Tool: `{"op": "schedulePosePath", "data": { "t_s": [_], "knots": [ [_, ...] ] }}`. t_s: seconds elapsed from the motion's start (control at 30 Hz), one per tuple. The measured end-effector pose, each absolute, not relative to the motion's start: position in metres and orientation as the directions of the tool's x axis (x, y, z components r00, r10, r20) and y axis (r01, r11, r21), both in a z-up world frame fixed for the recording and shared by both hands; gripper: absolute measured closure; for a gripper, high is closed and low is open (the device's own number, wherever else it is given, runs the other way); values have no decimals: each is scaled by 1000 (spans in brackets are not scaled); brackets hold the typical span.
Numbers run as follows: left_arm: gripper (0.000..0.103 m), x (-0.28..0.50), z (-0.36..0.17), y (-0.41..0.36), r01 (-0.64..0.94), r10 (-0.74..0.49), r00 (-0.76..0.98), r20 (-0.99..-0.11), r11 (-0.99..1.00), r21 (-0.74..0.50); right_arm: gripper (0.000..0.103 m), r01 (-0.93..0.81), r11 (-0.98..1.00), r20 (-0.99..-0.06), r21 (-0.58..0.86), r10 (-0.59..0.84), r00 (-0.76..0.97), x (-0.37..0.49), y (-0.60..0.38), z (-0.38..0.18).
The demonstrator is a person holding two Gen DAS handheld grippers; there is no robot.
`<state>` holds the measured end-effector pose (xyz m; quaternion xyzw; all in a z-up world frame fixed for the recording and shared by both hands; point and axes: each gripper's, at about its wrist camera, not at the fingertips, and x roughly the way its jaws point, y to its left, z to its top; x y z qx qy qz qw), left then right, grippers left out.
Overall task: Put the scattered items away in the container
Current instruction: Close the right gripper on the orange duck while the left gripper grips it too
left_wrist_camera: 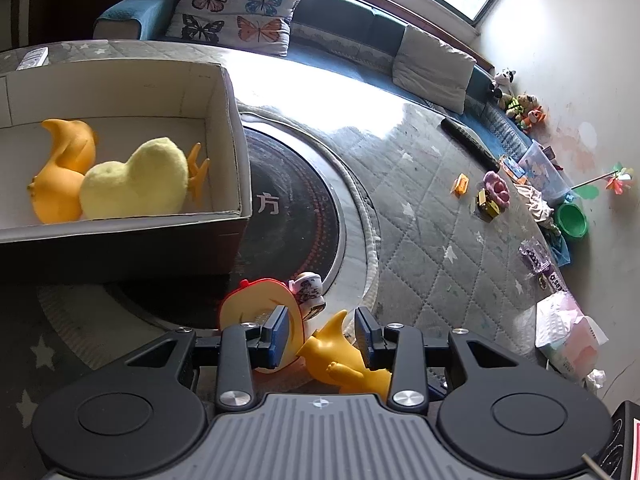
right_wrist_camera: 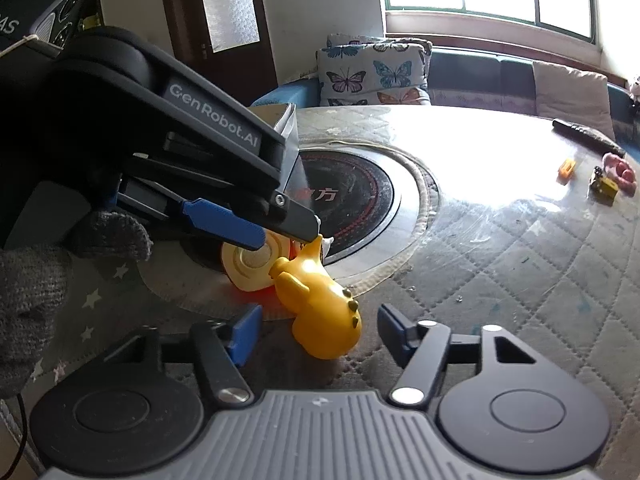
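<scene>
Right now the left tool [left_wrist_camera: 320, 334] sits low over the quilted bench [left_wrist_camera: 432, 240], its two blue-padded fingers spread with the tapered tail of an orange rubber toy [left_wrist_camera: 344, 356] standing in the gap between them. Whether the pads [left_wrist_camera: 280, 330] already touch that tail cannot be told from either view; they look apart from it in the left wrist view. In the right wrist view the same toy [right_wrist_camera: 320, 304] lies on its side directly ahead of the right tool [right_wrist_camera: 316, 332], whose fingers are also spread wide and hold nothing. Its rounded head end points toward the right tool, and its tail points away, up into the left tool's fingers [right_wrist_camera: 224, 216].

So the toy's long axis runs roughly from one tool to the other, and the left tool is nearer to a grip, since the tail is already between its fingers. Just beyond the tail, touching or nearly touching the toy, lies a round red-rimmed toy [left_wrist_camera: 256, 304], with a small printed cup [left_wrist_camera: 308, 292] beside it.

The cardboard box [left_wrist_camera: 236, 128] stands ahead and to the left of the left tool. A second orange rubber toy [left_wrist_camera: 60, 168] and a yellow plush chick [left_wrist_camera: 136, 180] lie inside it.

A close on the tail would probably have to clear the red-rimmed toy pressed against it.
</scene>
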<state>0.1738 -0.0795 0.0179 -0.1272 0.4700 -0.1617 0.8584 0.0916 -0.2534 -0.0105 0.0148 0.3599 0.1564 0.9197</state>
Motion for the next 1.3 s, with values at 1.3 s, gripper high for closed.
{"op": "schedulePosePath", "data": {
  "t_s": [1.3],
  "knots": [
    [74, 158, -9, -88, 153, -451, 428, -784, 890, -429, 67, -256, 954, -669, 158, 294, 683, 50, -268, -2]
  ]
}}
